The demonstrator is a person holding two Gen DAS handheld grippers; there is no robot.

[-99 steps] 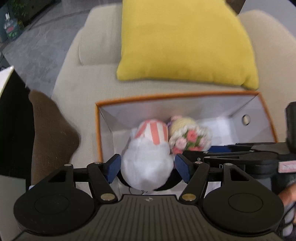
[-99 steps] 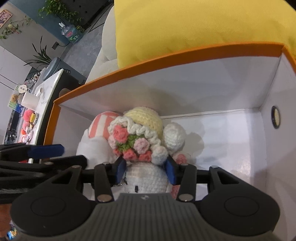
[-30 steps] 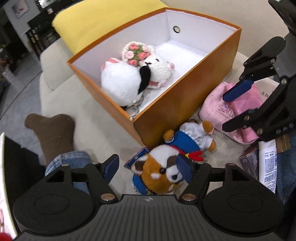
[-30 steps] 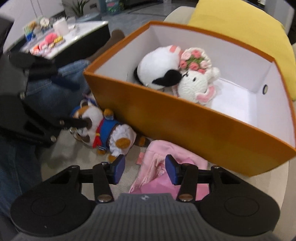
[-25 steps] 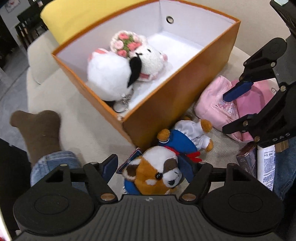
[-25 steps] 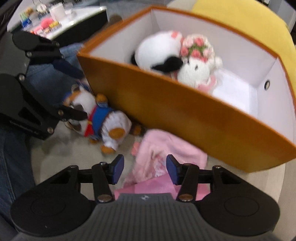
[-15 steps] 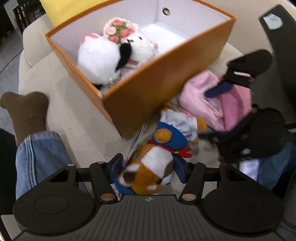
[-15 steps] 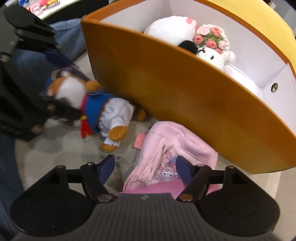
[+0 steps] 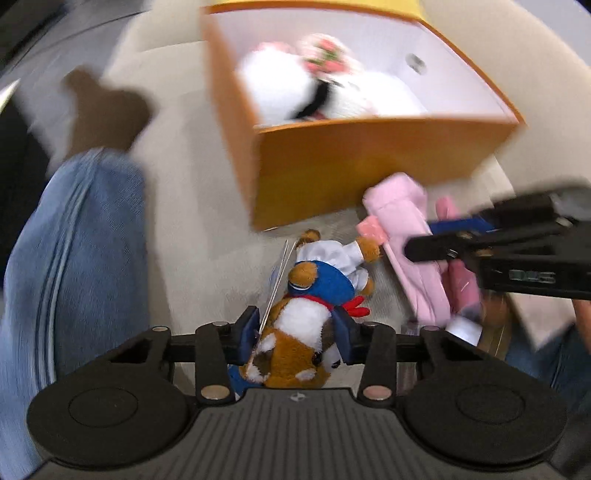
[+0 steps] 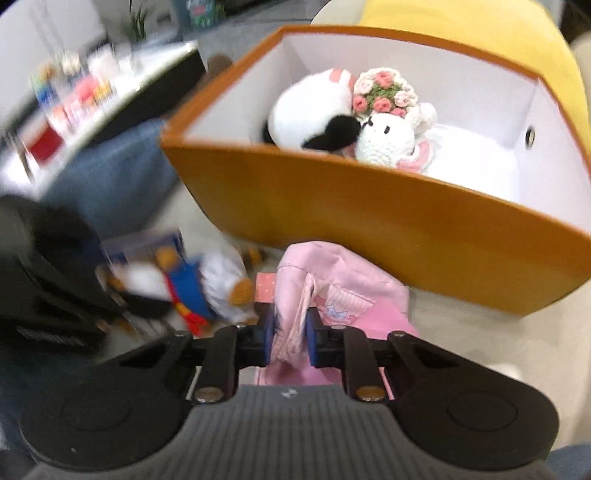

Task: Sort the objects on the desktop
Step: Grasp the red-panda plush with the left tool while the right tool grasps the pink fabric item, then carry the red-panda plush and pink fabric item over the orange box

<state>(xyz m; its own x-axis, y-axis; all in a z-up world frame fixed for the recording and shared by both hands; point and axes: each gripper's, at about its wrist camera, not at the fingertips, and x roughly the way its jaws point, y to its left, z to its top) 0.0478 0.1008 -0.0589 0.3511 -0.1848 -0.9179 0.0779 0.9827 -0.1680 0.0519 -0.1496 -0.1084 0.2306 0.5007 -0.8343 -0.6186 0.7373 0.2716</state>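
At the far left of the left wrist view a denim-clad leg (image 9: 74, 258) fills the edge, leaving a strip of beige sofa cushion (image 9: 192, 206) open between it and the orange box (image 9: 362, 166). The left gripper (image 9: 297, 336) has its blue pads pressed against the head of the brown-and-white plush dog (image 9: 295, 343), whose blue-and-white body stretches toward the box's near corner without touching it. To the right, the pink pouch (image 9: 406, 236) lies just beside the dog and against the foot of the box's front wall.

In the right wrist view, the blurred dog sits at the left. The right gripper (image 10: 290, 338) is closed tightly on a fold of the pink pouch (image 10: 340, 295), whose far edge tucks under the box's front wall (image 10: 369, 218). Inside, a white plush with a black ear (image 10: 310, 110) and a crocheted lamb with a flower crown (image 10: 388, 136) crowd the left end; the right half of the white floor (image 10: 476, 158) is bare. A yellow cushion (image 10: 480, 26) stands behind the back rim.
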